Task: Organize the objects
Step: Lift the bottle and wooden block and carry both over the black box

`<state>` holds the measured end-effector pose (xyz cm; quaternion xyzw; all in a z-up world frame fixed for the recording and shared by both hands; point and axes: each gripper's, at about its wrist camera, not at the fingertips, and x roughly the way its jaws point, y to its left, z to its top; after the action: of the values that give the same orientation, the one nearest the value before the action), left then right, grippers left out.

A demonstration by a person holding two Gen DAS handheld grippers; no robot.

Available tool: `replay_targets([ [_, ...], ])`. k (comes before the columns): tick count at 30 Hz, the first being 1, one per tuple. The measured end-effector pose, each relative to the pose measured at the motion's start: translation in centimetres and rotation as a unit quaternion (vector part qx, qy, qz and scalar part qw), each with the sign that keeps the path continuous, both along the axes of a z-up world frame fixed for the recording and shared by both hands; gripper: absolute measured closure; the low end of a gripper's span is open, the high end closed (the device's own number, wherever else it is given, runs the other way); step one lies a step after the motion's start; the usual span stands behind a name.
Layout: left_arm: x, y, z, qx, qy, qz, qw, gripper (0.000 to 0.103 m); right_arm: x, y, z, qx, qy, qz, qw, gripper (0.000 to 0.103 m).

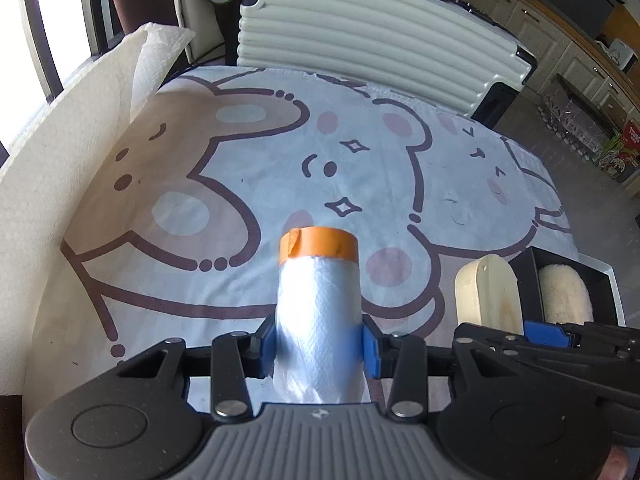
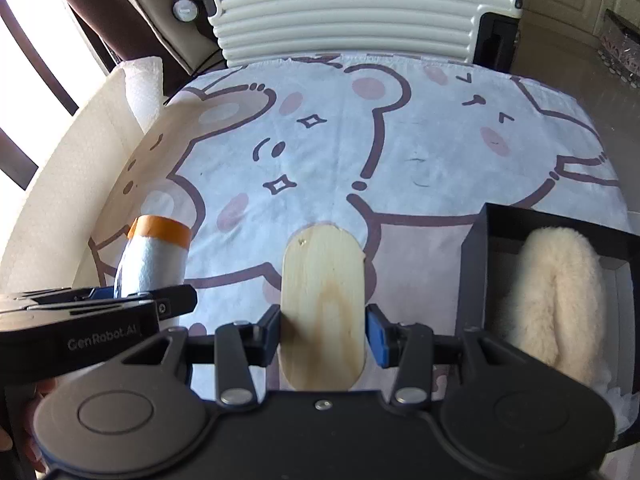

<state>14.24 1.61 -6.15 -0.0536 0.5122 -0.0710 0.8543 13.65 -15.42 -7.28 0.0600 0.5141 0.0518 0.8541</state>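
The left gripper (image 1: 319, 346) clamps the plastic roll (image 1: 319, 308) upright, beside the right gripper (image 2: 323, 334) clamping a wooden block (image 2: 323, 304).

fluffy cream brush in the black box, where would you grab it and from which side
Grip the fluffy cream brush across its narrow width near the middle, coming from above: it lies lengthwise in the open-topped black box, whose walls block the sides. The right gripper first needs to release the oval wooden block.

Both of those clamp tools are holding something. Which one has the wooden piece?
The right gripper: its blue pads squeeze the flat, rounded wooden piece. The left gripper instead clamps a white plastic roll with an orange tape band.
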Motion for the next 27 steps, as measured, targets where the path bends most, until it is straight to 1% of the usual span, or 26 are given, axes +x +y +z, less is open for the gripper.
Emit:
replay_targets([
  [9, -1.8, -1.1, 3.0, 0.011, -0.039, -0.008, 0.9991, 0.060, -2.3, -1.6, 3.5, -0.005, -0.047, -0.012, 0.999, 0.058],
  [13, -2.6, -1.9, 4.0, 0.021, -0.053, -0.015, 0.9982, 0.060, -3.3, -2.0, 4.7, -0.022, -0.061, -0.009, 0.998, 0.058],
  [20, -3.8, -3.0, 5.3, 0.021, -0.066, -0.019, 0.9974, 0.060, -4.8, -2.7, 6.0, -0.036, -0.078, -0.008, 0.996, 0.058],
  [27, -4.5, -4.2, 5.9, 0.018, -0.072, -0.026, 0.9969, 0.060, -6.0, -4.2, 6.9, -0.036, -0.089, -0.016, 0.995, 0.058],
])
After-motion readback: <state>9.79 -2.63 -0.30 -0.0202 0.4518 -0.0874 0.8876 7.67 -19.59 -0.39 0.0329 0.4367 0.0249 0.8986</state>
